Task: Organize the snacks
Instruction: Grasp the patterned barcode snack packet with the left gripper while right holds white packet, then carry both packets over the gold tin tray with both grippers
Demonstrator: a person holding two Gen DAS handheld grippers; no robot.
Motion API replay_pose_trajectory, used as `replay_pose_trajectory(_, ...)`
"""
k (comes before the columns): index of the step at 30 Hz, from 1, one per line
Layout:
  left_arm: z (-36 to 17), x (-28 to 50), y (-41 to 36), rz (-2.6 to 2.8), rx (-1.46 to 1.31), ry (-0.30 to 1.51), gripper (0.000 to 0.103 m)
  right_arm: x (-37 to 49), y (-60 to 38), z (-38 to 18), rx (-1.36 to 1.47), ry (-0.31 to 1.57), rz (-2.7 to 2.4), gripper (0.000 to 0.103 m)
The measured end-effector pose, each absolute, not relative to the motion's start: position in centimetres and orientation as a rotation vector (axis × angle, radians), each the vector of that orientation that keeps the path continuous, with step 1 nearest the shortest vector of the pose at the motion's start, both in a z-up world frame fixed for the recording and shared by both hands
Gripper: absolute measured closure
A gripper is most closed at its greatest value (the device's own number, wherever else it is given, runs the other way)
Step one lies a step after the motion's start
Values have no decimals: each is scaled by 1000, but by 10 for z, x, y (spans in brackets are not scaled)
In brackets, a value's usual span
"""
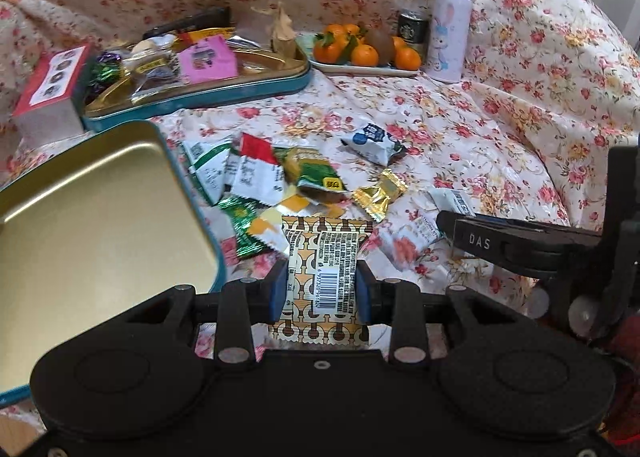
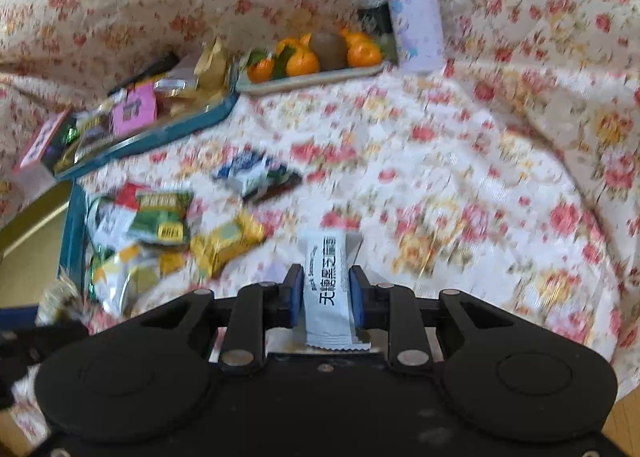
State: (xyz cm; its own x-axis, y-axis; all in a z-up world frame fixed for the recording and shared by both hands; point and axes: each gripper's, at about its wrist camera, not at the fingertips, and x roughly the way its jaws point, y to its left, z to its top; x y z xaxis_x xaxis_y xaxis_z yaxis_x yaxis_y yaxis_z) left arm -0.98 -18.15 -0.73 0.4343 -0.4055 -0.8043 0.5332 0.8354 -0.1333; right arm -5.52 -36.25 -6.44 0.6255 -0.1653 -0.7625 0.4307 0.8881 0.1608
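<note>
Two grippers, each clamped on one snack packet

Left gripper (image 1: 321, 291) pinches a brown-patterned wafer packet (image 1: 322, 257) beside the empty tin (image 1: 100, 217) — right gripper (image 2: 323, 291) grips a white sesame bar (image 2: 328, 289) above the floral cloth (image 2: 460, 177), near the loose snack pile (image 2: 160, 233).

Floral cloth (image 1: 460, 145) red-yellow on cream; tin (image 1: 100, 217) gold inside, teal rim; blurred wrapper (image 2: 326, 289) seemingly pale grey.

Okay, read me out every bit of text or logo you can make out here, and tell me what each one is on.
"DAS": right gripper's finger.
"无糖黑芝麻": grey-white snack packet held in the right gripper; its small English line is too blurred to read.
Barcode with digits, too small to read surely: brown patterned packet in the left gripper.
Round Starbucks logo: dark can.
Other wrappers: unreadable.
</note>
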Motion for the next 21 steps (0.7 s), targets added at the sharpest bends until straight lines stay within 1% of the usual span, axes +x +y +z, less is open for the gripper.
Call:
replay_pose_trajectory(4, -8, -11, -174, -585, 130, 970, 60, -59, -366, -62, 373, 833, -343, 67)
replay_pose_trajectory(8, -8, -11, -171, -578, 119, 963, 60, -56, -374, -60, 419, 835, -343, 67)
replay_pose_trajectory(13, -5, -10, -161, -564, 106, 953, 60, -46, -369, -61, 371, 848, -350, 67)
replay_pose_trajectory(15, -2, -9, -154, -552, 99, 945, 60, -44, -366, -63, 349, 851, -360, 68)
replay_pose_trajectory(16, 0, -8, -150, -546, 95, 941, 60, -44, -364, -63, 338, 851, -368, 77)
replay_pose_trajectory(19, 6, -6, -136, -515, 89, 925, 60, -44, -362, -62, 319, 857, -389, 80)
replay_pose_trajectory(21, 8, -5, -124, -486, 89, 911, 60, -45, -364, -60, 338, 852, -399, 81)
